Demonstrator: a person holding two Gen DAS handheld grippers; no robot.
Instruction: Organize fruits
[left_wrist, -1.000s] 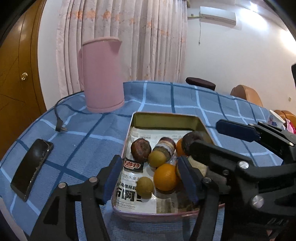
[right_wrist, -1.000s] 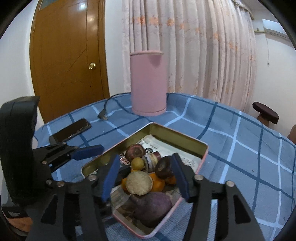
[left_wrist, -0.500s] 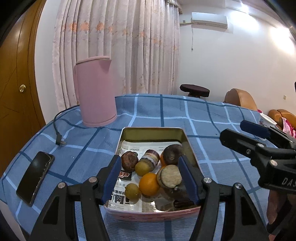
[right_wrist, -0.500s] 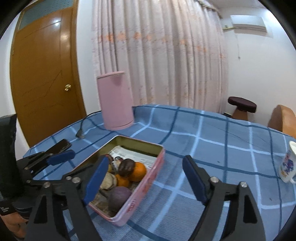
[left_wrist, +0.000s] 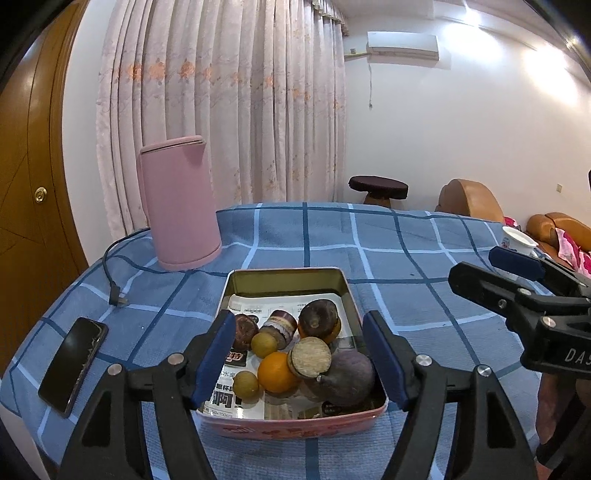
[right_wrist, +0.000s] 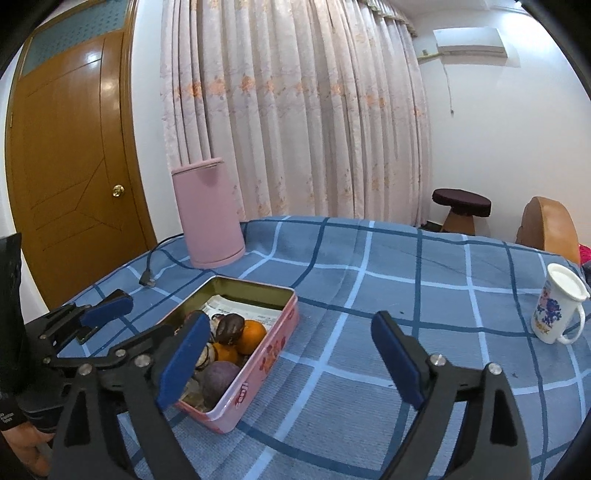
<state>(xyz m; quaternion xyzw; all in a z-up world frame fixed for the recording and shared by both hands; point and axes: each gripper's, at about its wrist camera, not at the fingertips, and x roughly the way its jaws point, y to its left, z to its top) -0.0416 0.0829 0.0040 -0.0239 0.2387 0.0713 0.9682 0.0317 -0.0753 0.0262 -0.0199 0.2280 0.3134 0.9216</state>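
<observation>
A pink metal tin (left_wrist: 347, 288) lined with printed paper sits on the blue checked tablecloth and holds several fruits: an orange (left_wrist: 275, 371), a purple fruit (left_wrist: 347, 376), small yellow-green fruits and dark brown ones. The tin also shows in the right wrist view (right_wrist: 280, 339). My left gripper (left_wrist: 301, 358) is open and empty, held back from the tin's near edge with the tin framed between its jaws. My right gripper (right_wrist: 291, 354) is open and empty, to the right of the tin above the cloth. It also shows in the left wrist view (left_wrist: 517, 273).
A pink kettle (left_wrist: 177, 203) stands at the back left with its cord and plug (left_wrist: 118, 299) on the cloth. A black phone (left_wrist: 74, 363) lies at the left edge. A white mug (right_wrist: 557, 306) stands at the far right. A door, curtains and stool stand behind.
Both grippers have drawn back and up from the tin. The right gripper has swung to the right, away from the fruits, and now faces the cloth beside the tin.
</observation>
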